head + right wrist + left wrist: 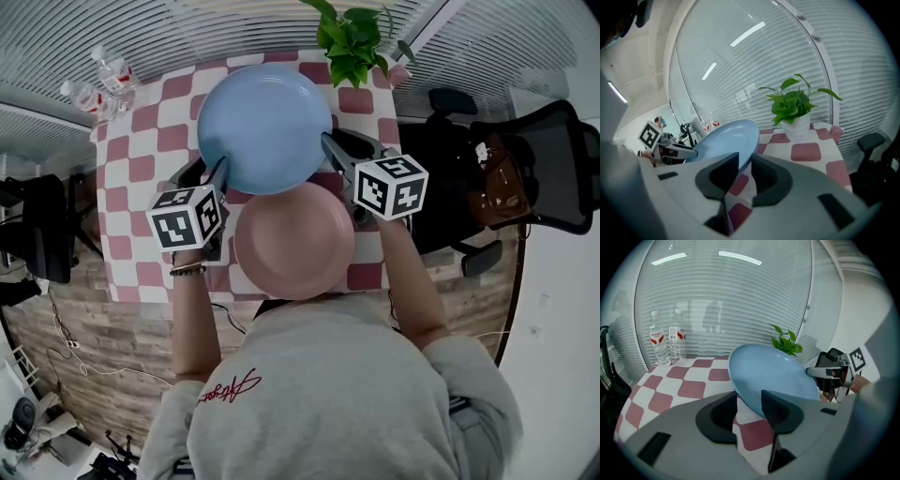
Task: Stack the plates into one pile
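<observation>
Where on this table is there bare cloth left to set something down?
The left strip of cloth, from the bottles down to the left hand-held gripper, is bare. A narrower patch lies between the plant and the right hand-held gripper. The middle is crowded: the pink plate, and the blue plate held above the centre.

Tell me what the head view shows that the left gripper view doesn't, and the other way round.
Only the head view: the pink plate lying flat, and the person's grey sweatshirt. Only the left gripper view: how the left gripper has its jaws clamped on the blue plate at its rim. Both: the blue plate above the checked tablecloth, the right gripper, the plant and the water bottles.
</observation>
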### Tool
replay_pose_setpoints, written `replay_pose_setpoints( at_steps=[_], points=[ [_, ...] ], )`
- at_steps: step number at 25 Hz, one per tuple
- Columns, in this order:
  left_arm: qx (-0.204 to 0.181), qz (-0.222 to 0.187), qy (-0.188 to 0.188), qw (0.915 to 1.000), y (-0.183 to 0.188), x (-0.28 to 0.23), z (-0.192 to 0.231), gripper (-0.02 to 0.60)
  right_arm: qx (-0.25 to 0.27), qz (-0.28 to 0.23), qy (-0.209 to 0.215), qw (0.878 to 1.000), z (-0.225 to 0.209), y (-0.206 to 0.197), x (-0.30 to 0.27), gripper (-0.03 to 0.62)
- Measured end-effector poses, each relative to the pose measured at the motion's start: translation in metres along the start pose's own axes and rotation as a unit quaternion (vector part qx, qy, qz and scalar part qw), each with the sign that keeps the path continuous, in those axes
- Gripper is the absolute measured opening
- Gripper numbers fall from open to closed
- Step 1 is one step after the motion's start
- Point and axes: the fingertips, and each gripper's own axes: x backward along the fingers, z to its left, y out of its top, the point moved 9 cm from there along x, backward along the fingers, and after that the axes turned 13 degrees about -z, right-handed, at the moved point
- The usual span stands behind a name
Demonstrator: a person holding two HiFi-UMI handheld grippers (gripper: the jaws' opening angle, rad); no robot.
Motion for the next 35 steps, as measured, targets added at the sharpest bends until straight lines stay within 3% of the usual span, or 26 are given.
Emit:
replay_pose_setpoints(
  at_steps=[35],
  points=[
    [-0.01,0.027,-0.053,0.9982,-0.076,0.092,-0.029,0.172,-0.032,-0.019,-0.056,0.998,0.069,-0.071,0.114,0.086]
  ],
)
